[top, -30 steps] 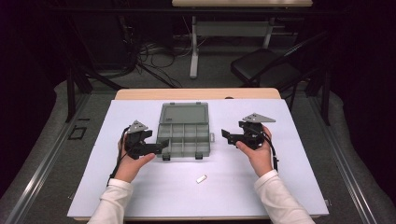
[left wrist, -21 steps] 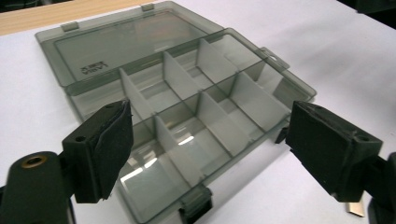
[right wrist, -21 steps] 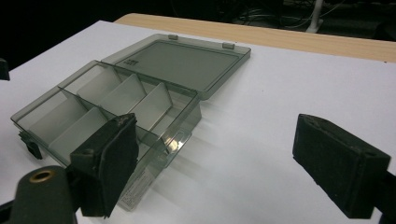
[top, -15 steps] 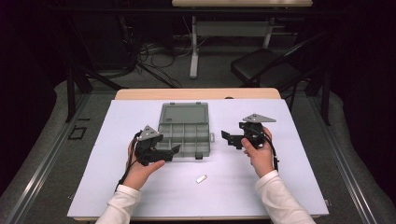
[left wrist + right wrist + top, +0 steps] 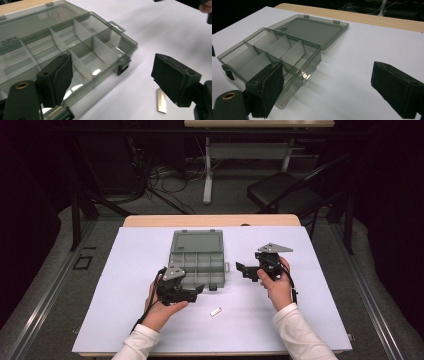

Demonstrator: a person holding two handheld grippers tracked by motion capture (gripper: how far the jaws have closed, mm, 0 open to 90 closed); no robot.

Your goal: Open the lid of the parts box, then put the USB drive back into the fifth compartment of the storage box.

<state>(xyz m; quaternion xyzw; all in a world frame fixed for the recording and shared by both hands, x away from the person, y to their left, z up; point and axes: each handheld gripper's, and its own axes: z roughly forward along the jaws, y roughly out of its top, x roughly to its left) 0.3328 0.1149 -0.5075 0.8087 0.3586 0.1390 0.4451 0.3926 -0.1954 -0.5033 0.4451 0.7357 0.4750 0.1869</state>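
A clear grey compartment box (image 5: 197, 264) lies open in the middle of the white mat, its lid (image 5: 196, 241) folded flat behind it and its compartments empty. My left gripper (image 5: 196, 291) hovers at the box's near right corner, open, with nothing between its pads. In the left gripper view the box's corner latch (image 5: 123, 68) sits between the open left gripper (image 5: 112, 75), and a small metal strip (image 5: 161, 100) lies on the mat by the right pad. My right gripper (image 5: 242, 269) is held open to the right of the box, pointing at it; the right gripper (image 5: 324, 87) frames the box (image 5: 272, 51).
The metal strip (image 5: 215, 311) lies on the mat in front of the box. The white mat (image 5: 310, 320) covers a wooden table (image 5: 150, 221). A dark chair (image 5: 285, 195) and a desk frame stand beyond the table's far edge.
My left gripper has moved right and toward the near edge, from the box's left side to its near right corner. The right gripper has hardly moved.
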